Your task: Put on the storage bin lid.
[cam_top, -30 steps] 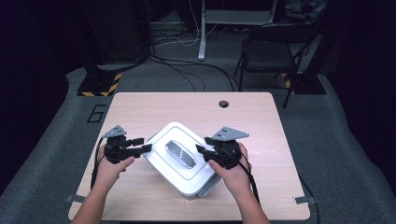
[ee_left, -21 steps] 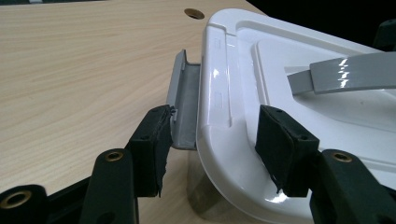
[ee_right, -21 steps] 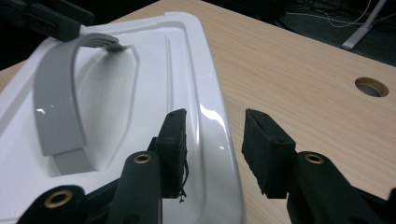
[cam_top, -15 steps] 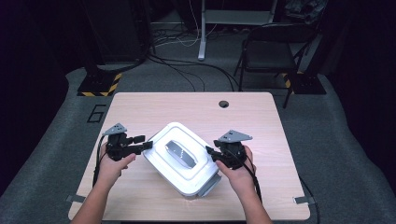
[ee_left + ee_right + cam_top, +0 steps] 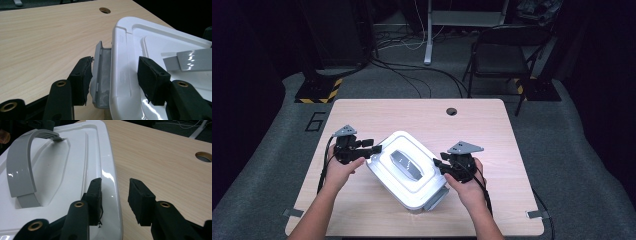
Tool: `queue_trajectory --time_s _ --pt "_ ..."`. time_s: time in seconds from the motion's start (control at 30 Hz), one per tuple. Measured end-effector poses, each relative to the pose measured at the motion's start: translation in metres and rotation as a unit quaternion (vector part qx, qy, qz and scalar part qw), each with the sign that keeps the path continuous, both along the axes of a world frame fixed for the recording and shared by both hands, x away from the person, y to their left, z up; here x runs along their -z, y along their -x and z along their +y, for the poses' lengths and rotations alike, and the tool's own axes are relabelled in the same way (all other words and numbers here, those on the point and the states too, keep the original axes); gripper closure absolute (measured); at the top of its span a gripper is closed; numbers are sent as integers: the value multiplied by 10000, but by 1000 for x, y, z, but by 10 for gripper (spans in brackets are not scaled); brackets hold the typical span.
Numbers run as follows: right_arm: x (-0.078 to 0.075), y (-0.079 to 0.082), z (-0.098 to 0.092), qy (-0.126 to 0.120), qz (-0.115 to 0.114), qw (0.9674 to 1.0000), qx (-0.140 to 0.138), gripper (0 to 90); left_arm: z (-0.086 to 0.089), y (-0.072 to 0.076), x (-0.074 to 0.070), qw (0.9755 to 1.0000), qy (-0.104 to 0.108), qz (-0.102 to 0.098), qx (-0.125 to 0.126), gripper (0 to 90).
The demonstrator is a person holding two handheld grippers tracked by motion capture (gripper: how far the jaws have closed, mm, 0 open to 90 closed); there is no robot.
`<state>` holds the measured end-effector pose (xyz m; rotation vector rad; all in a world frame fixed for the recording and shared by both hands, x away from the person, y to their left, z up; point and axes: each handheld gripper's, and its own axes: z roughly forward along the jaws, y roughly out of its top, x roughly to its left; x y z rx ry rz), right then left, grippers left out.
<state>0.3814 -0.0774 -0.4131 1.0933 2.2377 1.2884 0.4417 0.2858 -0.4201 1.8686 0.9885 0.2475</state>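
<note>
A white lidded storage box point(image 5: 422, 192) with a grey carry handle point(image 5: 406, 164) lies at an angle on the wooden table point(image 5: 472, 130). At the box's left end, my left gripper point(image 5: 374, 149) is open, its jaws straddling the grey latch point(image 5: 101, 75) and the lid's edge point(image 5: 125, 50). Its left pad point(image 5: 81, 80) sits at the latch's outer face. At the box's right side, my right gripper point(image 5: 438, 165) is open and its jaws have just been closing. They straddle the lid's rim point(image 5: 110, 170). One pad point(image 5: 96, 200) rests over the lid, and the other stands off beside the rim. The handle point(image 5: 20, 170) arches at the left.
A round cable hole point(image 5: 451, 111) sits near the table's far edge. A second grey latch point(image 5: 437, 199) sticks out at the box's near corner. Beyond the table are a folding chair point(image 5: 502, 55), floor cables point(image 5: 412, 75) and a yellow-striped stand base point(image 5: 319, 92).
My right gripper has come down against the lid's right edge, its jaws narrower. The left gripper has slid in over the box's left end. The box has stayed put.
</note>
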Motion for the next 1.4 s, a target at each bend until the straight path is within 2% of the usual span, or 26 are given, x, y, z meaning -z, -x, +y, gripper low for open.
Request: queue_trajectory --time_s 0.17,0.2,0.33,0.4,0.47,0.57,0.83,0.97,1.03,1.17,1.3,1.4 --pt "2 0 -2 -129 97 9999 -13 632 -10 -10 -3 9997 -205 37 101 459" --pt "2 0 -3 -148 101 9998 -22 632 -11 -11 -3 9998 -178 29 125 466" --pt "3 0 -5 -211 121 9997 -33 630 -10 -15 0 9997 43 209 142 477" --pt "4 1 -5 -236 105 9997 -22 629 -9 -15 0 9996 33 208 176 489" --pt "4 2 -5 -217 51 9997 -20 629 -10 -13 0 9998 -48 105 183 499" --pt "5 4 -5 -183 -1 9998 5 629 -11 -11 0 9999 -36 23 123 509" --pt "5 5 -6 -231 9 9997 17 628 -10 -9 -1 9999 -79 77 78 509" --pt "5 5 -6 -206 1 9998 29 620 -9 -8 -1 9998 -15 171 44 509" --pt "5 6 -6 -198 -3 9998 42 612 -8 -7 -1 9998 27 218 10 506" --pt "5 5 -9 -284 93 9995 47 590 -8 -5 -1 9999 -41 115 -9 506" --pt "3 5 -10 -175 143 9997 129 520 -6 -3 -2 9999 -34 164 -39 505" --pt "1 6 -12 -136 149 9996 205 484 -4 -3 -2 9997 78 235 11 488"
